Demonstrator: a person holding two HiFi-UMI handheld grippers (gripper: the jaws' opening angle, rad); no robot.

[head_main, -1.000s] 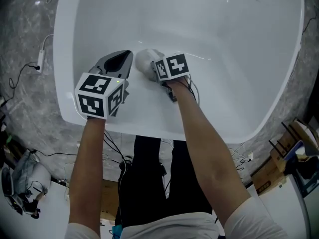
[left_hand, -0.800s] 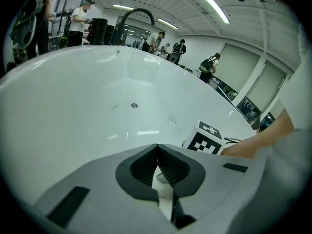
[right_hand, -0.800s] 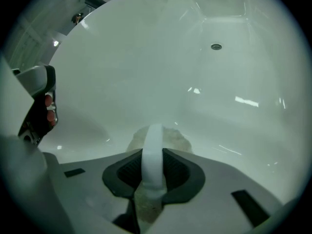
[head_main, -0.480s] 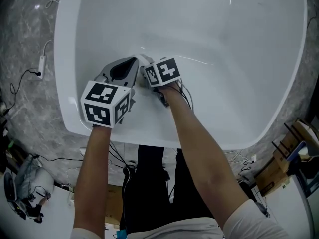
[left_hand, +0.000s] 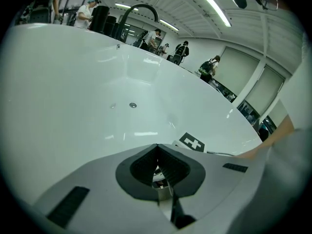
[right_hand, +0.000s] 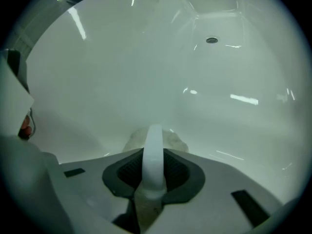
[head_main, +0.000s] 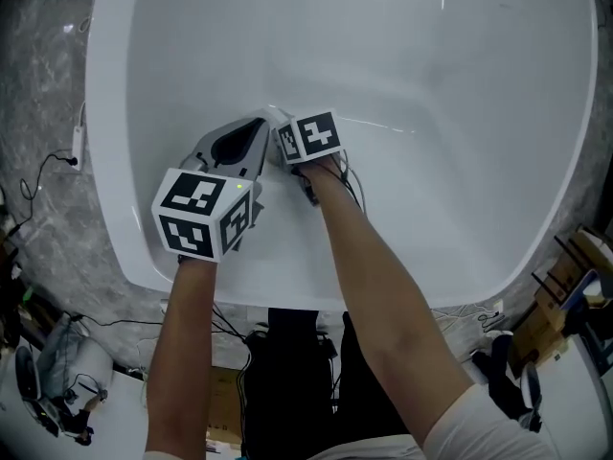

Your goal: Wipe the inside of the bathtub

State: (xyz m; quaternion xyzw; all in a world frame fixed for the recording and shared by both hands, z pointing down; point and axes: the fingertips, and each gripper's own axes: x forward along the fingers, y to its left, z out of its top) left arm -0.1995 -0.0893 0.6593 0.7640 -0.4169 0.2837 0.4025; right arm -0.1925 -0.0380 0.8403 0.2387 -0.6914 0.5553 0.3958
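The right tongs [right_hand: 155, 152], clamped on the raised strap of a white wiping pad [right_hand: 174, 139], have drawn it a short way along the bathtub [head_main: 460, 113] wall toward the near-left corner. The pad now rests on the slope just beside the left tongs [left_hand: 157, 149], which are closed on nothing. This stroke looks nearly spent, and the far wall and the floor round the drain [right_hand: 211, 40] appear still to be wiped.

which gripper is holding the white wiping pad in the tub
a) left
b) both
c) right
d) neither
C: the fingers of the right gripper clamp the strap of the white wiping pad, while the left gripper is shut on nothing.
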